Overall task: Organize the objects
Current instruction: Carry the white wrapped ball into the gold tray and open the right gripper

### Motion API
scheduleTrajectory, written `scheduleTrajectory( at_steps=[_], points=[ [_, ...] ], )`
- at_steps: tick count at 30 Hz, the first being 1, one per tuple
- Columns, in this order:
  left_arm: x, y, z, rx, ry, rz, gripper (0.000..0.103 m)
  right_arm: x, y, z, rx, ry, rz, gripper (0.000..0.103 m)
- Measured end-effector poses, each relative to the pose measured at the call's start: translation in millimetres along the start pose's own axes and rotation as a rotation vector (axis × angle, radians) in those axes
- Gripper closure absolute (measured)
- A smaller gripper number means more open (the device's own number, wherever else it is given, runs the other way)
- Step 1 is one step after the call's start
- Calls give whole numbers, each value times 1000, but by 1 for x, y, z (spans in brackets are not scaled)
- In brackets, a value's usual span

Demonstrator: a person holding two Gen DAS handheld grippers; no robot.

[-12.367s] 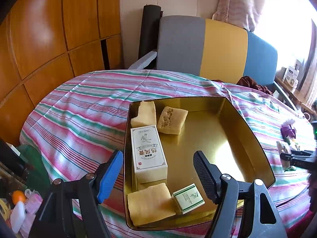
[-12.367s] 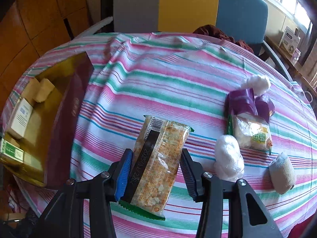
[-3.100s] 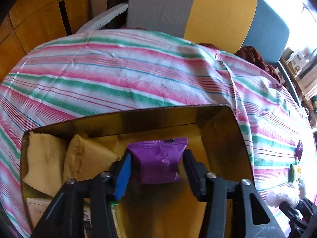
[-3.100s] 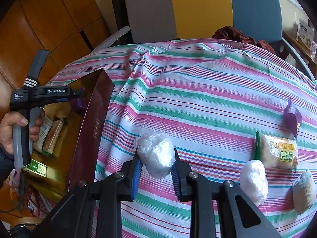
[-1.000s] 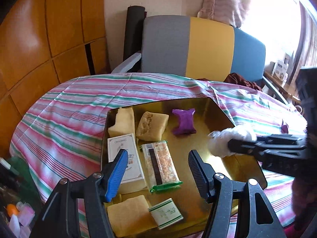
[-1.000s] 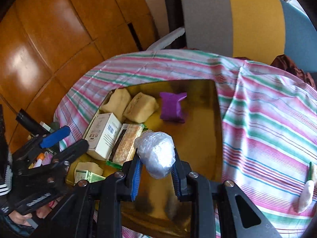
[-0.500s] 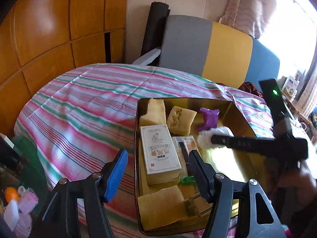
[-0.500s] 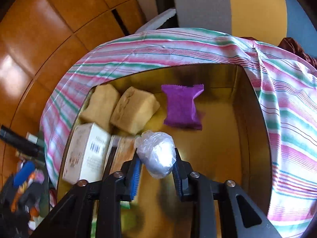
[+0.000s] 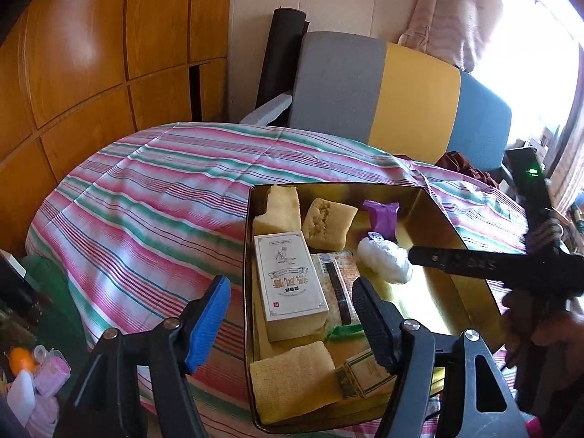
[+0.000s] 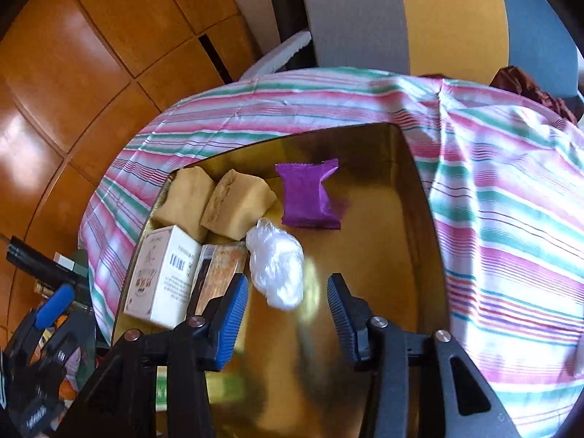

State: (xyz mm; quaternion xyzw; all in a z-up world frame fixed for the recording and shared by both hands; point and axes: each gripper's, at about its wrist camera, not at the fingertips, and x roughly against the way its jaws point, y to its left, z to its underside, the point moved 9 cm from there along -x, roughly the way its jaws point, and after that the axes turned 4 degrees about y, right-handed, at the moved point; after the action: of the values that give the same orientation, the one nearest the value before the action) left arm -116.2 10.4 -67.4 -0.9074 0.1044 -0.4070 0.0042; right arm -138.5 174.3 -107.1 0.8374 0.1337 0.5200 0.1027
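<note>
A gold tin sits on the striped tablecloth. In it lie a white plastic-wrapped ball, a purple packet, two yellow cakes, a white box and a snack bar. My right gripper is open just above the tin, with the ball lying free between and ahead of its fingers. My left gripper is open and empty over the tin's near left edge.
A third yellow cake and a small green-and-white box lie at the tin's near end. A grey, yellow and blue chair stands behind the table. Wooden panels are on the left. Clutter sits low on the left.
My right gripper has opened and let go of the plastic-wrapped ball, which now lies in the tin beside the snack bar. The left gripper has stayed open near the tin.
</note>
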Motion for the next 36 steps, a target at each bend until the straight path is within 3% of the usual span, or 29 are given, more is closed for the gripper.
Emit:
scheduleTrajectory(
  at_steps=[7,11,21,27,36],
  points=[
    [8,-12,-2,-30,-17,2,33,34,0,17,81,-52,60,57],
    [12,-18,-3,-49,-24,4,32,51,-6,31,103,-70,86,41],
    [22,-46,-5,-116,-41,24,27,86,-55,54,50,-93,166,34],
    [23,-78,-7,-175,-39,60,23,120,-118,64,-75,-120,248,33],
    [20,-156,-4,-314,-24,163,23,197,-248,101,-434,-195,407,33]
  ],
)
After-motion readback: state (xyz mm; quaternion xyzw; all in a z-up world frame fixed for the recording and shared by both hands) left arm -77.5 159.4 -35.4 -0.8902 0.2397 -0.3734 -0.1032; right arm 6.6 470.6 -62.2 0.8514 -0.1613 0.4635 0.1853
